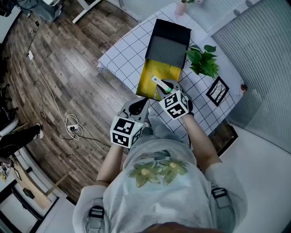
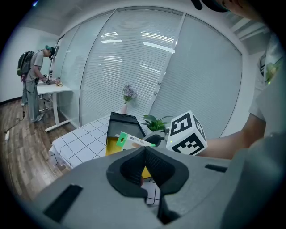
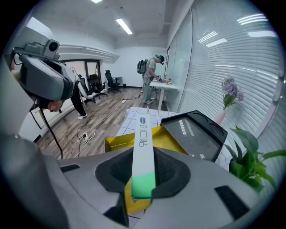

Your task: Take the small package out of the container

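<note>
A long white package with a green end (image 1: 159,83) is pinched in my right gripper (image 1: 164,87), which is shut on it and holds it just above the open yellow container (image 1: 149,77). The package (image 3: 143,147) runs forward between the pads over the container's yellow wall (image 3: 117,141), with the black lid (image 3: 196,134) behind. The package (image 2: 133,140) and the right gripper (image 2: 155,139) also show in the left gripper view. My left gripper (image 1: 139,105) hovers at the table's near edge, left of the container, with its pads (image 2: 157,169) meeting at the tips and nothing held.
The black lid (image 1: 169,43) lies open beyond the container on the checked tablecloth (image 1: 122,50). A green plant (image 1: 203,61), a small picture frame (image 1: 217,91) and a pink vase (image 1: 181,7) stand to the right and at the far end. Cables (image 1: 72,125) lie on the wooden floor. A person (image 3: 152,76) stands at a far desk.
</note>
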